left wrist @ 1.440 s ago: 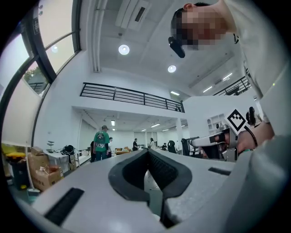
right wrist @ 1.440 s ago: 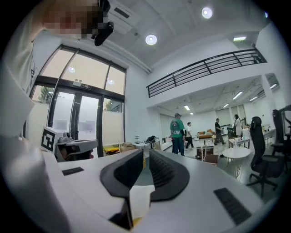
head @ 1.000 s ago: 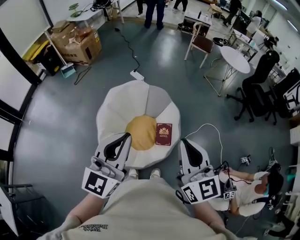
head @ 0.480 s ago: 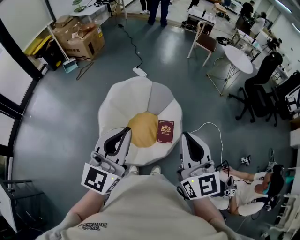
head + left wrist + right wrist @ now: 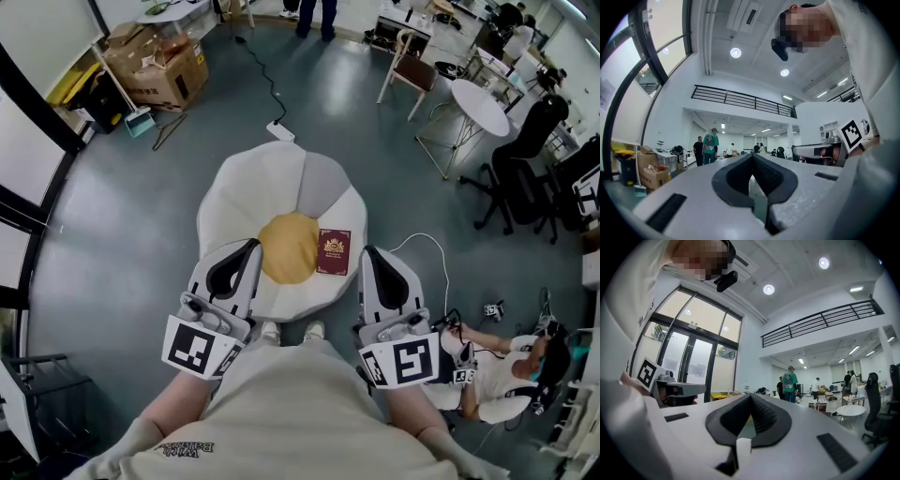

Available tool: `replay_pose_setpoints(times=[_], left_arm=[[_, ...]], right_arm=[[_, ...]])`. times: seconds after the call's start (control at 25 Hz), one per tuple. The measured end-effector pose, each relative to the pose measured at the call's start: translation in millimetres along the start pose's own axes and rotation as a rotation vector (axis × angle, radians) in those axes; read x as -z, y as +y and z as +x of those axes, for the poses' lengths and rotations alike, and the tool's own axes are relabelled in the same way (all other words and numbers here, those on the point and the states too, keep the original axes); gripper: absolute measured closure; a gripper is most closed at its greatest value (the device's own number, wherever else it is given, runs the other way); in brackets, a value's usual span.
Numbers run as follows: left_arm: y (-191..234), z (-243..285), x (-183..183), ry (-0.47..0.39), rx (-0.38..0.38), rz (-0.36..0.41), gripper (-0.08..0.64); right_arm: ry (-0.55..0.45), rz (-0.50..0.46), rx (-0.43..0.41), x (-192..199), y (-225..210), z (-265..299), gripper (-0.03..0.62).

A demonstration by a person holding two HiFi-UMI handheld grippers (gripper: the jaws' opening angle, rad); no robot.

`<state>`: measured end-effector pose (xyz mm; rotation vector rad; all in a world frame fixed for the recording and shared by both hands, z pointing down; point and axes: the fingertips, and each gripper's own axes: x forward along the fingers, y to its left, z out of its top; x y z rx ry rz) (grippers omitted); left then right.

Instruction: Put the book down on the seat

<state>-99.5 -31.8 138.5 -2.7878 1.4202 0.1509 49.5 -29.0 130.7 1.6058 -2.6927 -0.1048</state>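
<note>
A dark red book with a gold crest lies flat on the seat, a white petal-shaped floor cushion. The book rests just right of the cushion's yellow centre. My left gripper hovers over the seat's near left edge, jaws together, holding nothing. My right gripper hangs just right of the book, apart from it and also shut and empty. In the left gripper view the left gripper points out across the room, and so does the right gripper in its own view. Neither gripper view shows the book.
Cardboard boxes stand at the back left. A power strip with its cable lies beyond the seat. A chair, a round white table and a black office chair stand to the right. A person sits on the floor near my right.
The head view has drifted a little, so the seat and book sit slightly higher in it. The book has not moved on the seat, and both grippers stay shut.
</note>
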Motion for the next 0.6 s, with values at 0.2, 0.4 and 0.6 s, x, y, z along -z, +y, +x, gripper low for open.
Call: replay_pose_setpoints(times=[0.2,0.4,0.6], left_arm=[[-1.2,0.5,3.7,0.014,0.006,0.007,0.555],[-3.3,2.3,5.0,0.018,0.015,0.012,0.555],[-2.6,1.5,6.1,0.018,0.014,0.016,0.555]], right_arm=[[0.008,-0.005,-0.004,3.1,1.3,1.0,0.594],[0.008,-0.009,-0.006,2.7,0.3,1.9,0.594],[0.009,-0.011,-0.009,3.4,0.7,2.6,0.594]])
